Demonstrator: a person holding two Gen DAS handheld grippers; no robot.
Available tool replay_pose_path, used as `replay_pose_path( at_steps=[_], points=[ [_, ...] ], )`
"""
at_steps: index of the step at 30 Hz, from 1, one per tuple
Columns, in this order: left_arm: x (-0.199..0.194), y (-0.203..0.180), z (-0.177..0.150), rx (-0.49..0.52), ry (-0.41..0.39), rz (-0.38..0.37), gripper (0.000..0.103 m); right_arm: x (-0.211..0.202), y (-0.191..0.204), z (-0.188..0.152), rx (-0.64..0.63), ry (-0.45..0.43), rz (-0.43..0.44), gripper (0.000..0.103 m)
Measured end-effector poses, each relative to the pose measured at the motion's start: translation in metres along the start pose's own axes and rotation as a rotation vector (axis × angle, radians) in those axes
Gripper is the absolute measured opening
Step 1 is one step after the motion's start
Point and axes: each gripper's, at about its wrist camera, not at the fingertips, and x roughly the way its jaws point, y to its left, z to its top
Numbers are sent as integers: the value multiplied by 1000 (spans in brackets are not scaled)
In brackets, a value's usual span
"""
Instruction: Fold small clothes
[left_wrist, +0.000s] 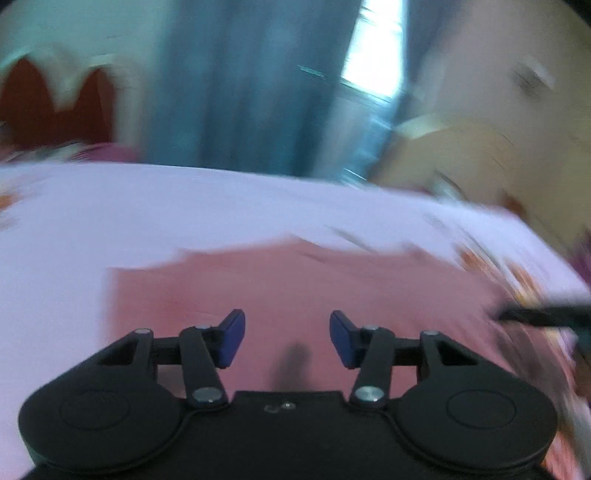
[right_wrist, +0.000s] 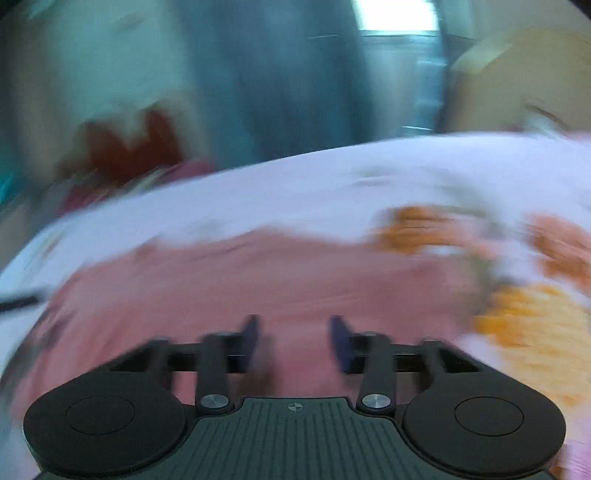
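Soft pink garment (left_wrist: 295, 295) spread flat on a pale floral bedsheet (left_wrist: 147, 206), left hand-held gripper (left_wrist: 287, 338) with blue pads parted and empty above it, right hand-held gripper (right_wrist: 294, 341) likewise agape, holding nothing, teal curtain (left_wrist: 236, 92) behind

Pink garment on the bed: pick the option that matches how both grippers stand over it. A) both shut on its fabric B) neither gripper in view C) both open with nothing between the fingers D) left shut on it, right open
C: the left gripper and right gripper each show parted blue pads with only the flat pink garment visible in the gap, lying on the floral bedsheet.
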Motion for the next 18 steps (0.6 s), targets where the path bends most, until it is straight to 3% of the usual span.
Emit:
replay_pose_path(
  at_steps=[3, 4, 6, 11, 16, 18],
  points=[
    [23, -35, -7, 113, 122, -92, 53, 17, 44, -3, -126, 30, 45, 30],
    [32, -42, -8, 144, 149, -72, 53, 25, 51, -3, -148, 48, 30, 30],
    [45, -47, -6, 174, 137, -35, 57, 41, 56, 2, -153, 62, -6, 30],
    [68, -39, 10, 114, 136, 3, 61, 67, 50, 23, -103, 61, -52, 30],
    [71, -42, 16, 120, 116, 31, 65, 64, 46, 25, -129, 47, -54, 30],
    [61, -32, 15, 150, 97, 84, 65, 54, 36, 24, -131, 39, -80, 30]
  ],
)
